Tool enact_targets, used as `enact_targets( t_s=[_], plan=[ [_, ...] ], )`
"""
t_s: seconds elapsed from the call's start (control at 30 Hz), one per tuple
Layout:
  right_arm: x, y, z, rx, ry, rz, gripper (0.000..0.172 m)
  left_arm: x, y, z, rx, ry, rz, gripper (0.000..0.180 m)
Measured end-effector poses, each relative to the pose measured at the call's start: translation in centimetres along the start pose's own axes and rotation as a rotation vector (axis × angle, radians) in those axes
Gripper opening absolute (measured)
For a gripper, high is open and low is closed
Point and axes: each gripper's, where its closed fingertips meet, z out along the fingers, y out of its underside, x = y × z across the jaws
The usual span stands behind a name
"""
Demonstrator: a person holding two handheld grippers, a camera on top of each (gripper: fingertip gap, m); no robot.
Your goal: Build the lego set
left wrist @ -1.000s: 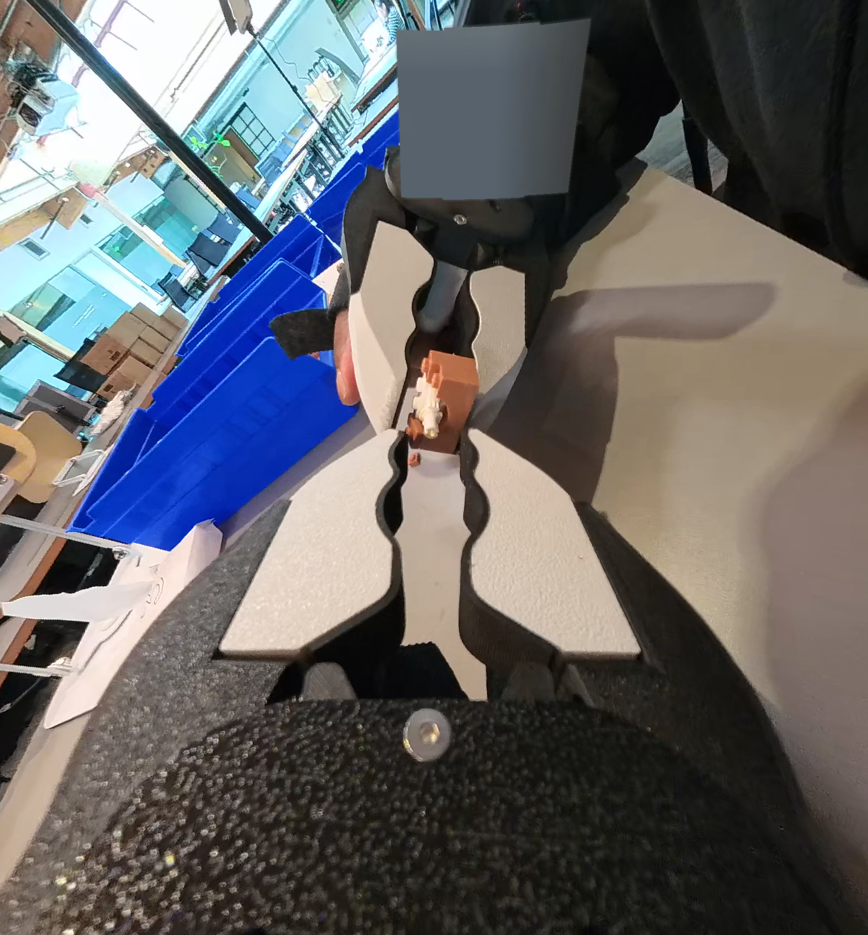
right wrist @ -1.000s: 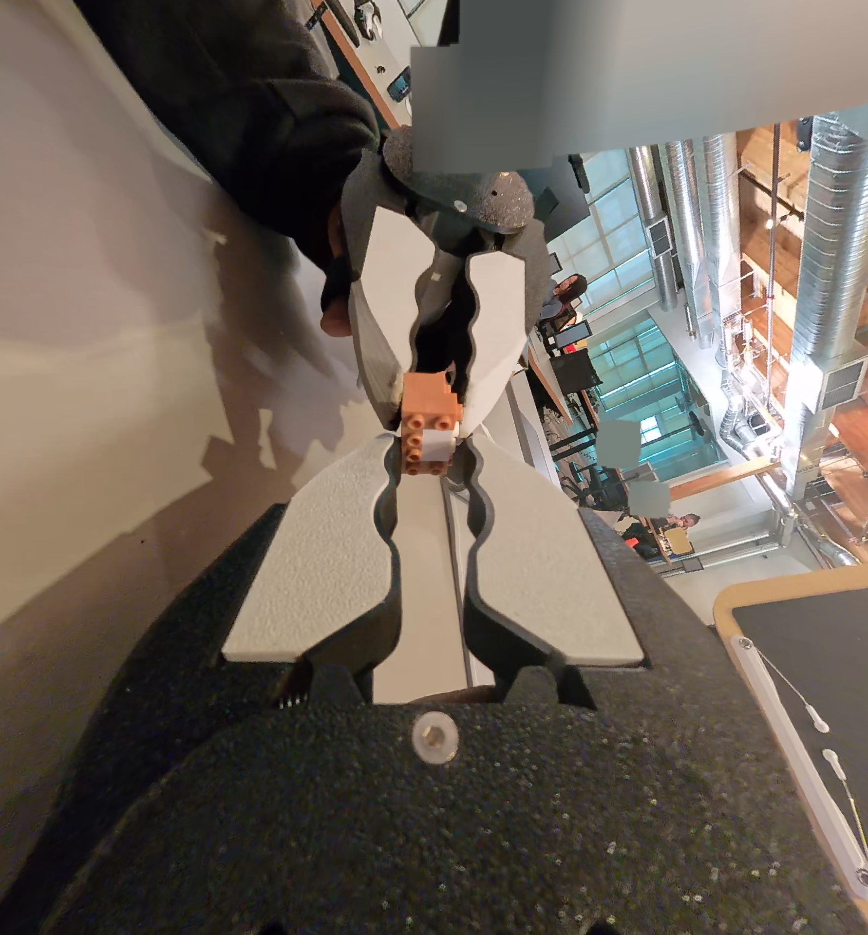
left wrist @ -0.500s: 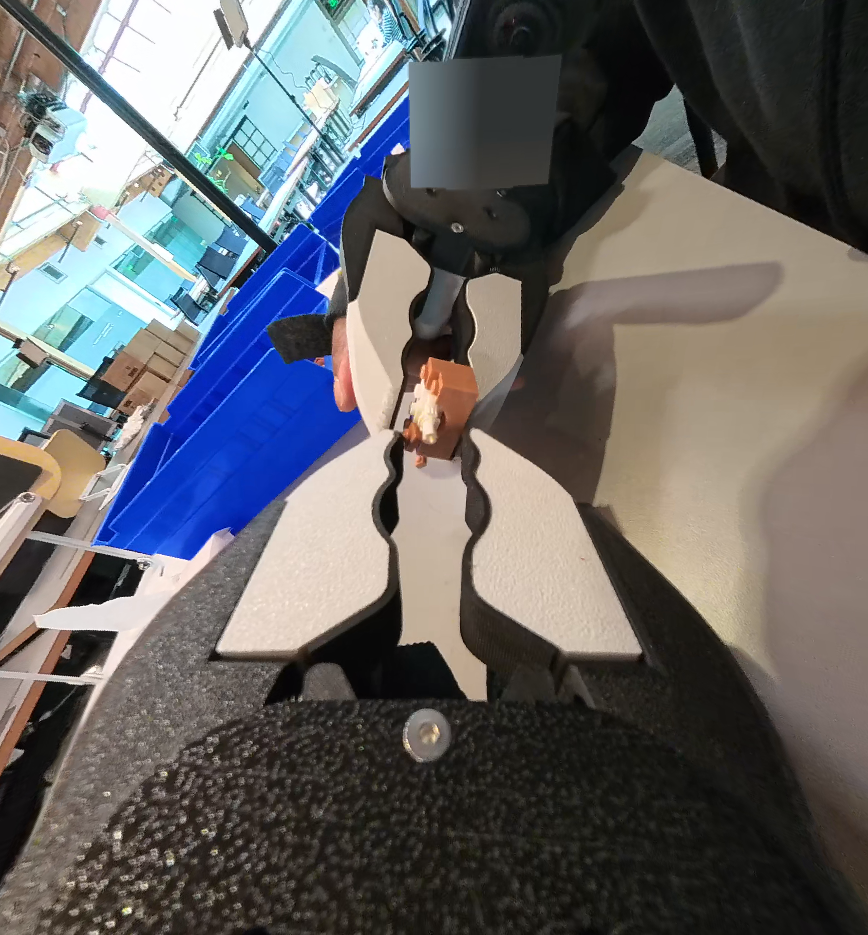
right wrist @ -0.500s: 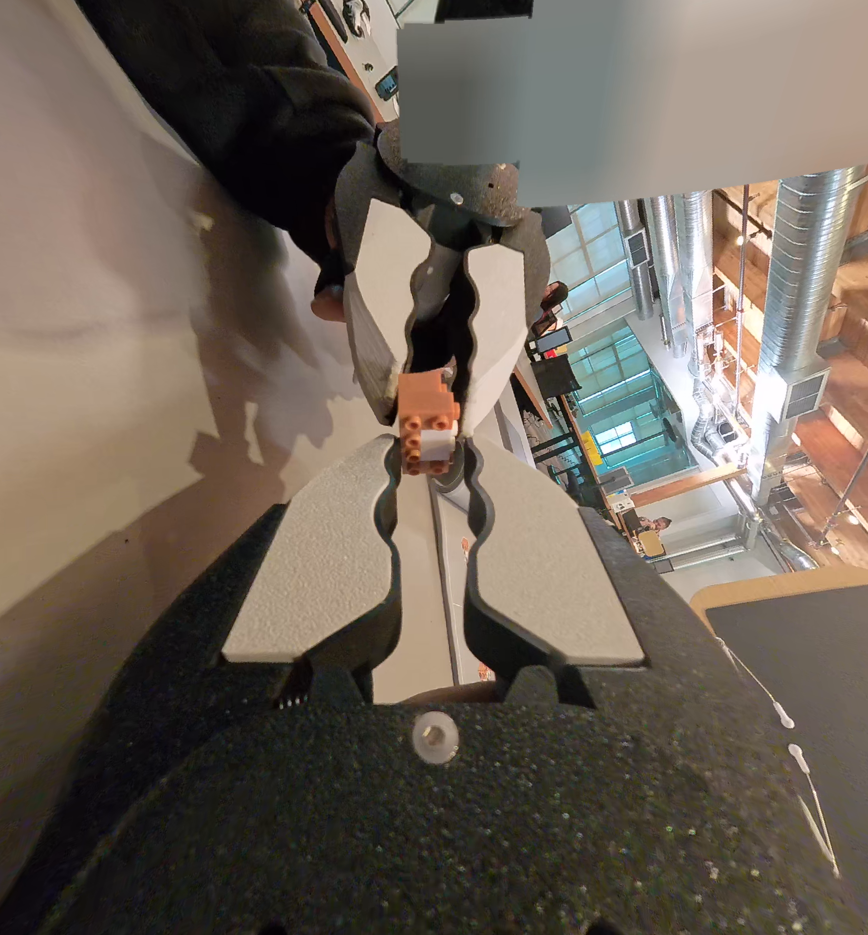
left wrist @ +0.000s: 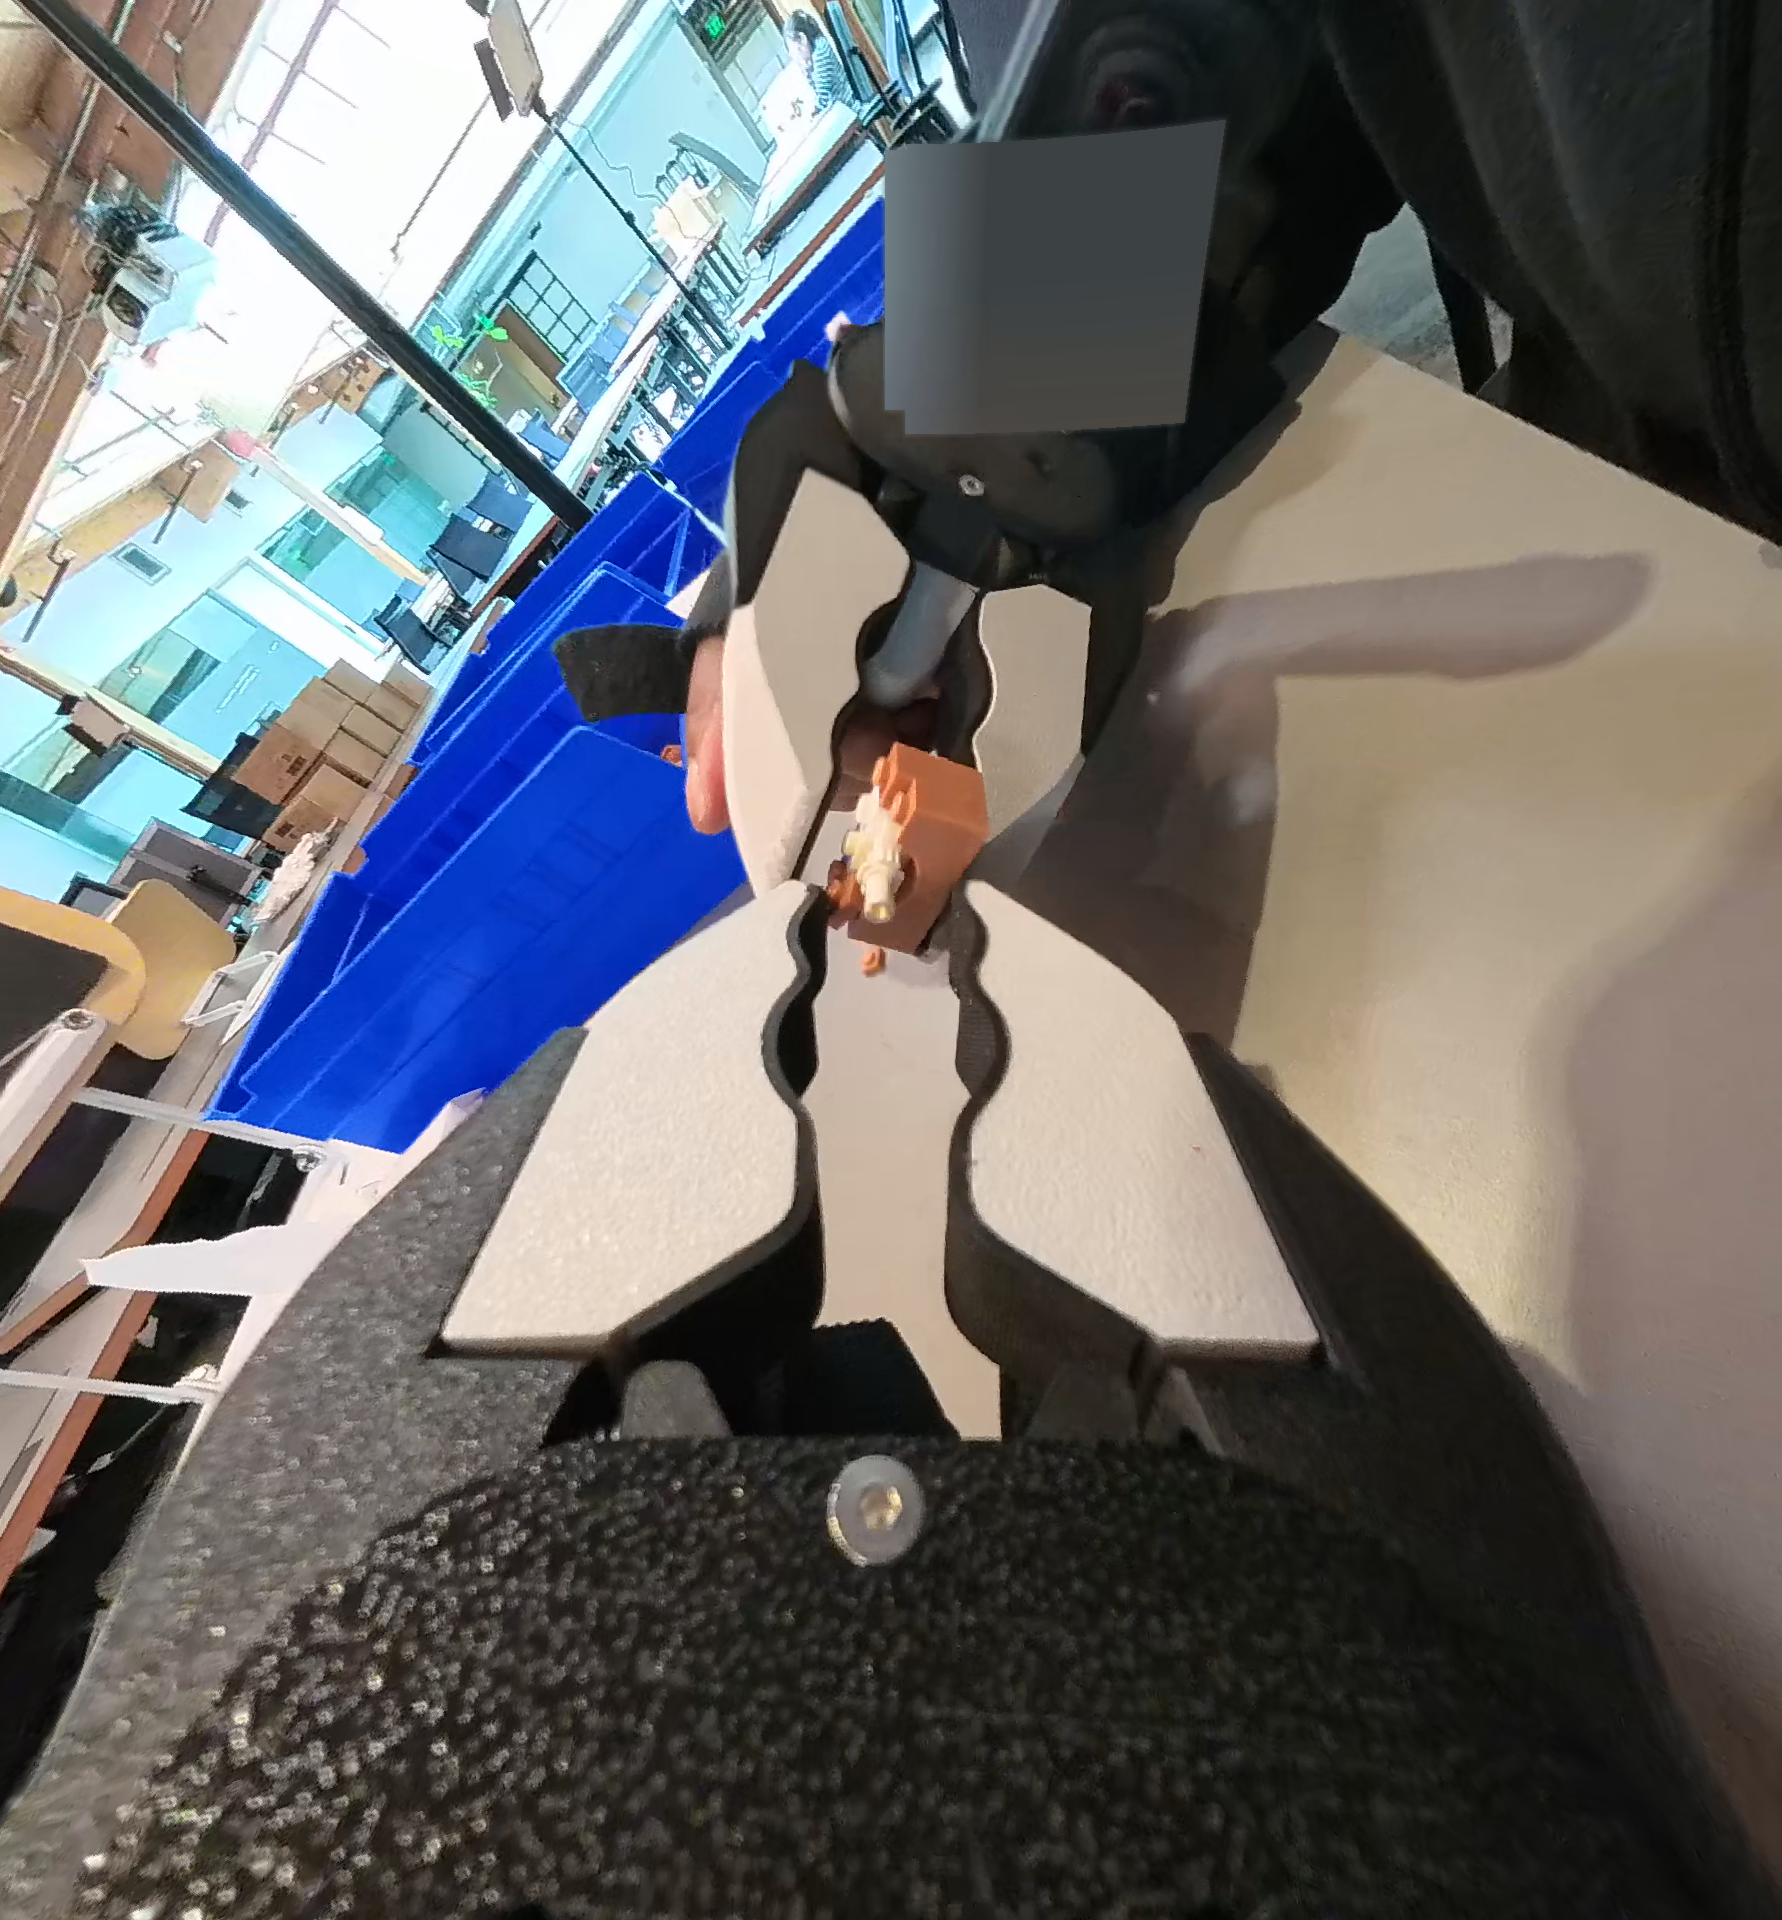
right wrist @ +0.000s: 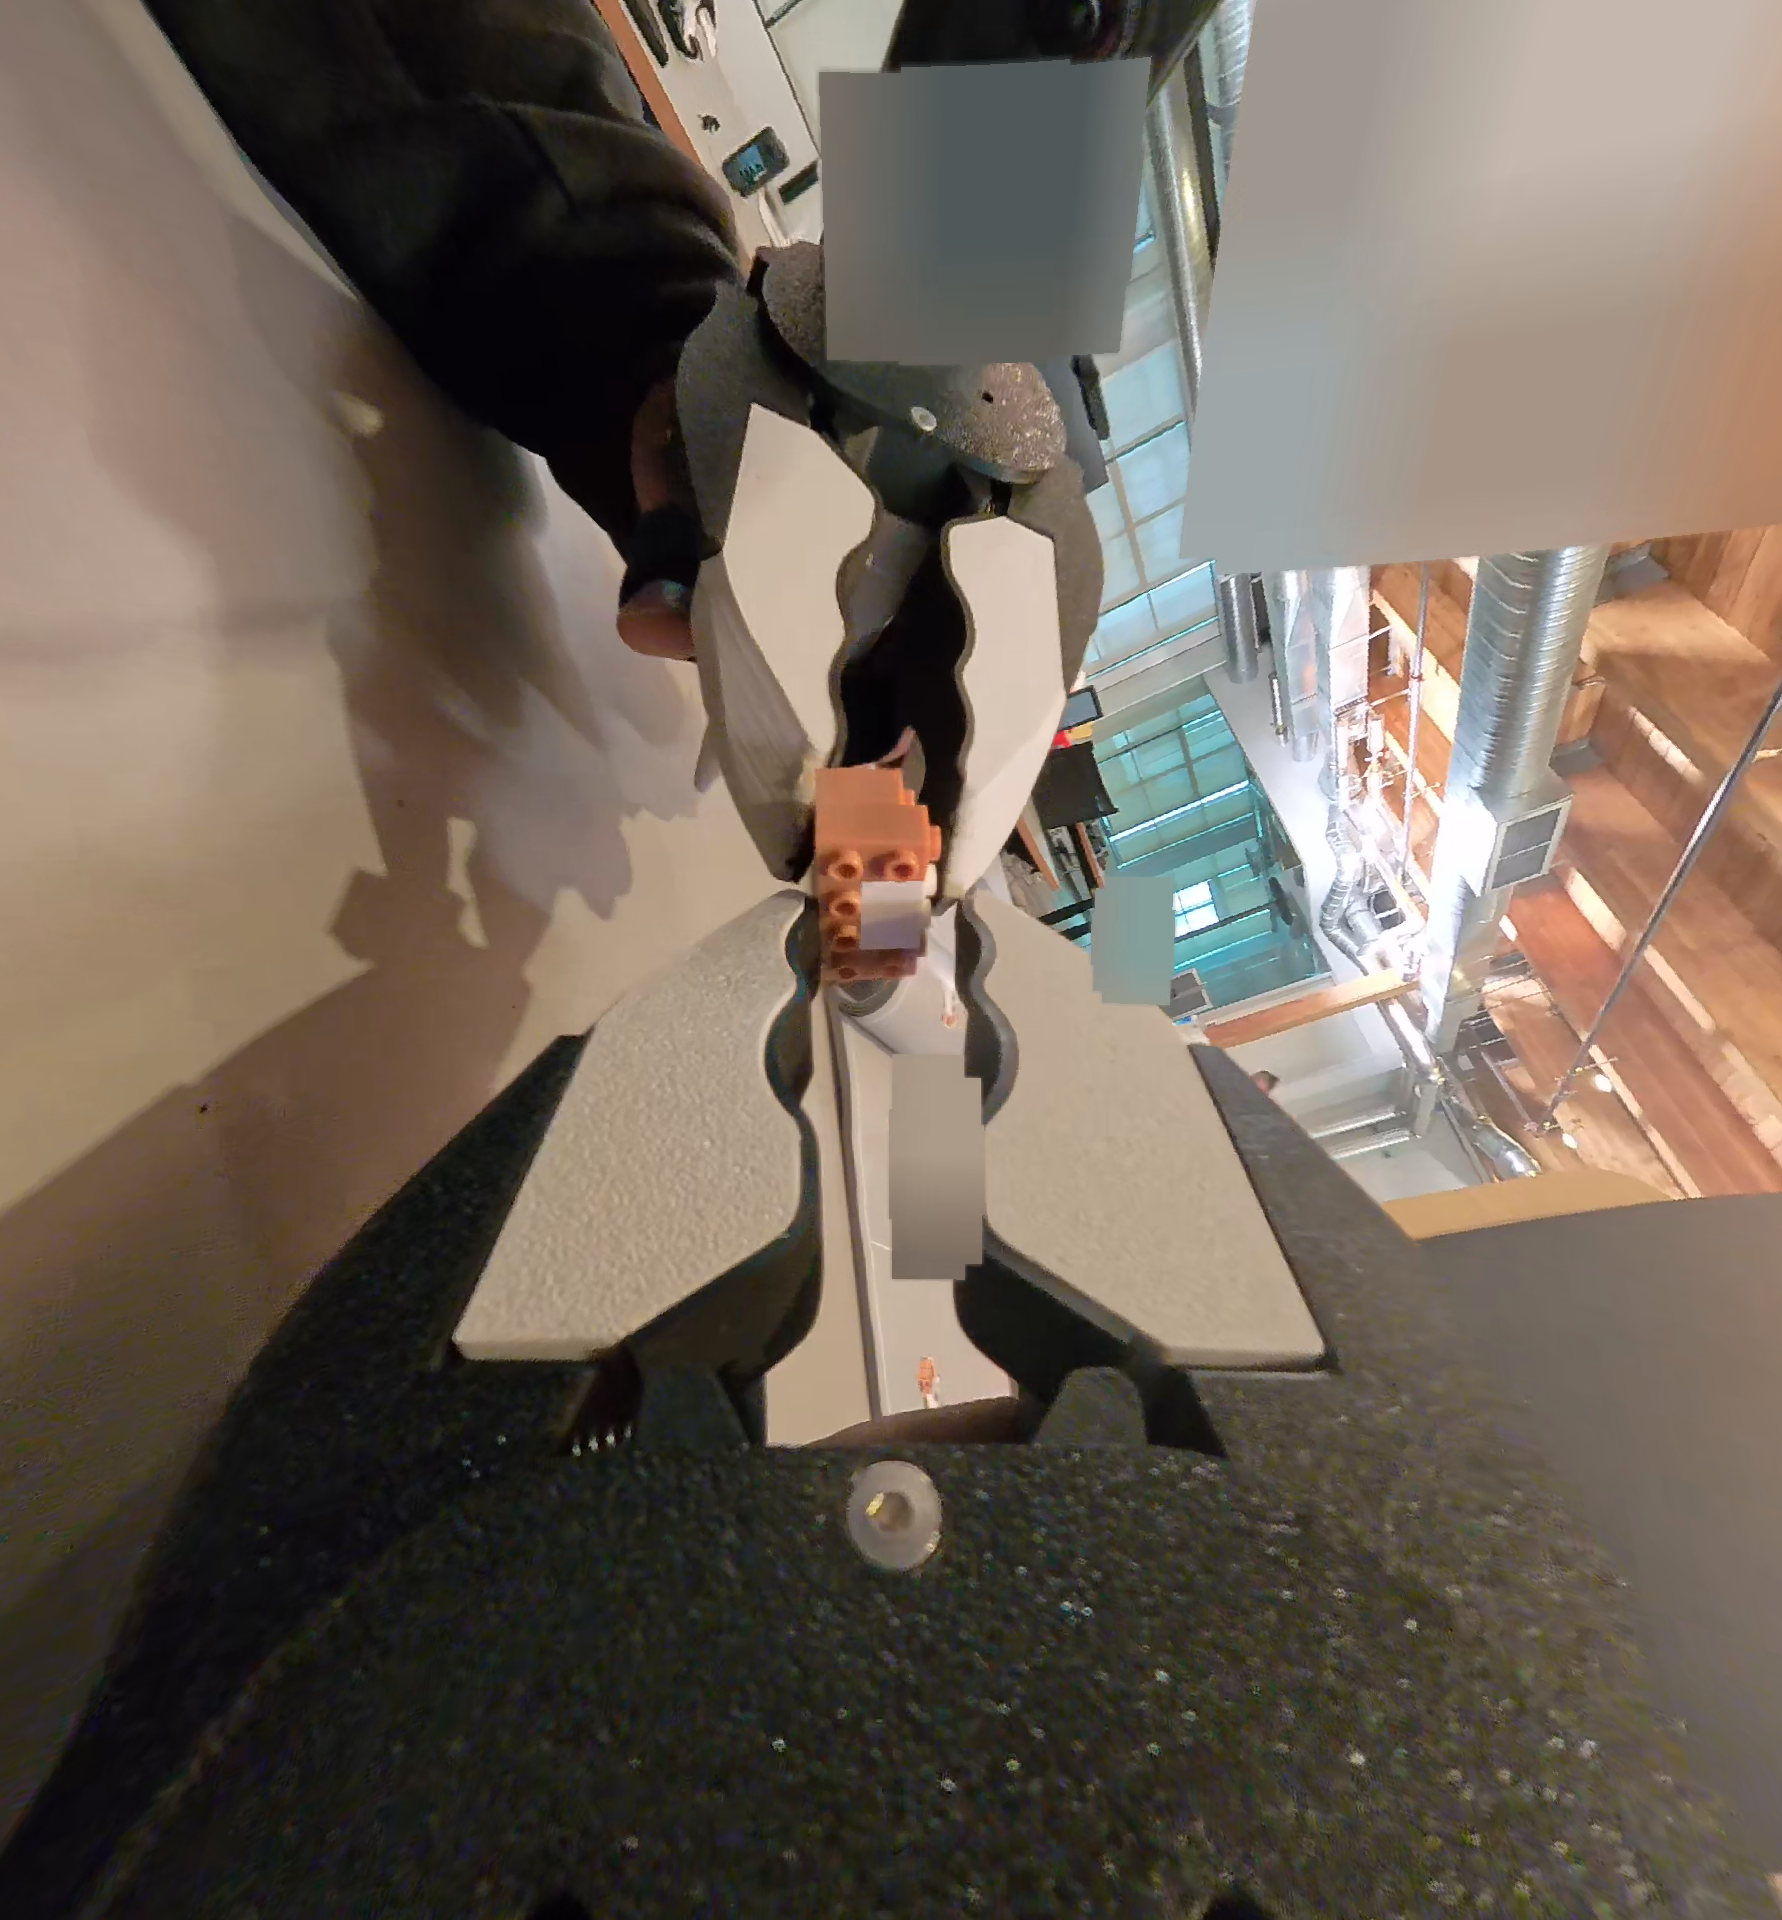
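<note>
**Two tools meet tip to tip on one brown brick block, held in the air above the tabletop**

The left tool (left wrist: 887,914) is closed on the near end of the brown brick block (left wrist: 934,831). The right tool (right wrist: 879,920) faces it and is closed on the other end, so the block bridges the two. A small white piece (left wrist: 882,852) sits on the studded face. Below lies the pale tabletop (left wrist: 1489,831), with blue bins (left wrist: 513,883) beside it. The grip looks best with both tools in line and the pads square on the block's flat sides, clear of the white piece and without twisting.
</note>
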Motion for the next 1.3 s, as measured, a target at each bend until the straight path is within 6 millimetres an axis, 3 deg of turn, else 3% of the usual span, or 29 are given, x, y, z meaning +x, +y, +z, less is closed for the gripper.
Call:
enact_targets(
  t_s=[0.47, 1.3],
  plan=[
    [0.47, -0.43, -0.28, -0.002, 0.054, -0.110, 0.025, -0.16, -0.65, 0.10, 0.011, -0.004, -0.049, 0.022],
    [0.93, -0.16, -0.34, -0.003, 0.096, -0.155, 0.020, -0.74, -0.37, 0.30, 0.010, -0.030, -0.101, 0.025]
  ],
)
